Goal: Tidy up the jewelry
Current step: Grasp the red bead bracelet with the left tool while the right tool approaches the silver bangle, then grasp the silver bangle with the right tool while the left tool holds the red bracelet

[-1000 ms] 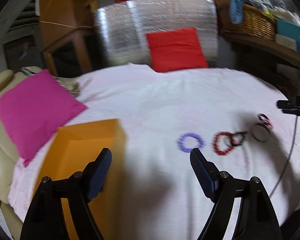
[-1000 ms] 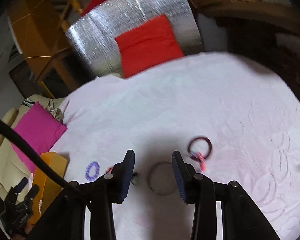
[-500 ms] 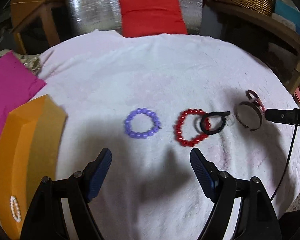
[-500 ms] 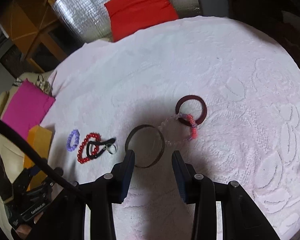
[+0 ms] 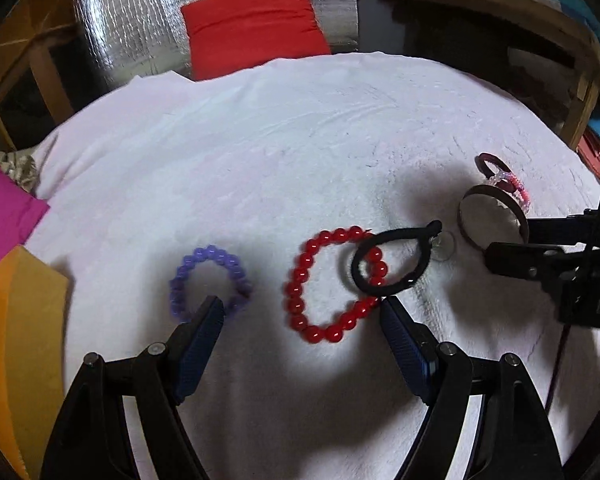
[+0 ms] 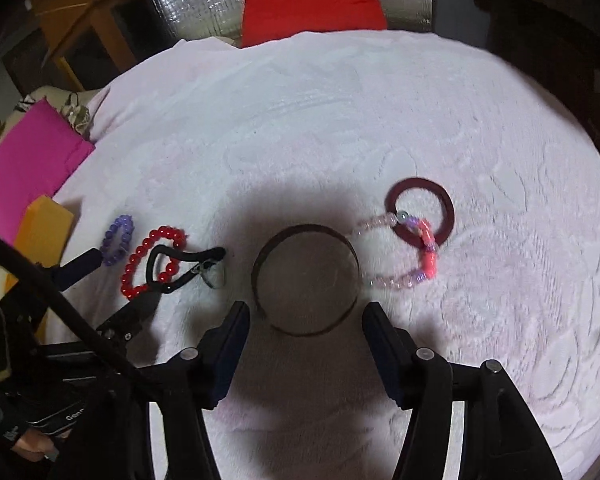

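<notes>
1. Left wrist view: left gripper (image 5: 300, 312) is hovering with jaws standing apart and clamping nothing, red bead bracelet (image 5: 332, 284) lying between them on the white cloth (image 5: 300, 140); purple bead bracelet (image 5: 210, 282) is sitting just left, black hair tie (image 5: 396, 260) overlapping the red one.
2. Right wrist view: right gripper (image 6: 306, 314) jaws have just been opening, spread either side of the dark bangle (image 6: 306, 280), not pressing it; pink bead bracelet (image 6: 404, 252) is lying right.

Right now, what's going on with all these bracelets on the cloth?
A person is sorting jewelry with two handheld grippers. The left gripper hangs open above the red bead bracelet, which a black hair tie overlaps. The right gripper, whose jaws have just been opening, is over the thin dark bangle. Nothing is held.
</notes>
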Tool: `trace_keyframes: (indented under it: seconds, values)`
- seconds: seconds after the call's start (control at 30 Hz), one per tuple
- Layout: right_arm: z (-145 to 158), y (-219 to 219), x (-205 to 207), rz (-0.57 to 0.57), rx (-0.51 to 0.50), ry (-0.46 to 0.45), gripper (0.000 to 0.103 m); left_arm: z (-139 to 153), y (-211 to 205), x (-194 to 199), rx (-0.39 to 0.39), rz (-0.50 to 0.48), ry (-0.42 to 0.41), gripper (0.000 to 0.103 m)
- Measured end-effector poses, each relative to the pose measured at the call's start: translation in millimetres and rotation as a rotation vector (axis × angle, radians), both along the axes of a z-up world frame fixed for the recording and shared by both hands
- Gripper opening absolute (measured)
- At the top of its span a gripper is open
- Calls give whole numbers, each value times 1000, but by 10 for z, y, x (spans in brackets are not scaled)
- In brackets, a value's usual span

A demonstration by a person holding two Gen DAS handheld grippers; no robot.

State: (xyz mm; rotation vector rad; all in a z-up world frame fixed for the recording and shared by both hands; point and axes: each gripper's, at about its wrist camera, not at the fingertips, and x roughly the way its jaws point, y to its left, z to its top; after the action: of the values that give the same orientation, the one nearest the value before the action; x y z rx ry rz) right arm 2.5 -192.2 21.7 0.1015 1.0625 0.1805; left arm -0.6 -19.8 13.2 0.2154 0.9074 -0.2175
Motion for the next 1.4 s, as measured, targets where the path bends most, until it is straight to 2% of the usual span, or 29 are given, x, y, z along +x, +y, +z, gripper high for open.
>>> trace_keyframes:
  seconds: [0.03, 0.07, 0.1, 0.17, 0.27, 0.33, 0.37, 0.47, 0.53, 0.57, 0.6, 0.7, 0.8, 1.17, 1.3, 1.33, 1.37, 1.4]
  values:
    - [-8, 20, 2, 3, -16, -12, 63, -6, -3, 11, -17, -8, 7, 73]
    - [-11, 36, 6, 6, -27, -16, 63, -9, -6, 26, -33, -15, 15, 63]
    - [-13, 56, 6, 9, -49, -23, 58, -2, -2, 31, -65, -27, 24, 57]
    - [-9, 71, -5, 13, -75, -39, 56, 8, -9, 14, -75, -36, 17, 38]
    - [8, 42, -19, 11, -66, -46, 54, 17, -26, -24, -74, -56, 11, 22]
    - [35, -1, -21, 7, -56, -45, 54, 43, -10, -55, -91, -69, 11, 18]
    - [46, -12, -29, 3, -49, -45, 54, 53, 3, -76, -95, -75, 12, 10]
    - [117, -71, -76, 0, -25, -54, 54, 84, 94, -111, -112, -64, 28, 10]
    - [173, -134, -109, -9, 29, -55, 54, 132, 187, -130, -125, -46, 16, 10]
    - [204, -172, -120, -12, 73, -52, 47, 161, 242, -142, -132, -34, 10, 10]
    - [219, -192, -123, -7, 104, -46, 15, 185, 283, -147, -142, -25, 7, 10]
    - [236, -241, -127, -18, 172, -24, 17, 285, 424, -217, -154, 7, -21, 10]
    - [235, -195, -146, -13, 151, -23, 14, 361, 548, -271, -186, 31, -32, 10]
    - [202, -217, -44, -56, 198, -29, 11, 656, 790, -472, -227, 81, -130, 10]
    - [151, -311, -22, -82, 246, 44, 12, 692, 770, -499, -227, 79, -141, 10]
    - [131, -336, -14, -94, 235, 63, 13, 691, 760, -503, -220, 78, -141, 10]
    - [107, -357, -4, -99, 215, 96, 23, 694, 757, -507, -217, 77, -141, 10]
    - [90, -383, -4, -104, 202, 118, 37, 696, 751, -508, -216, 74, -140, 10]
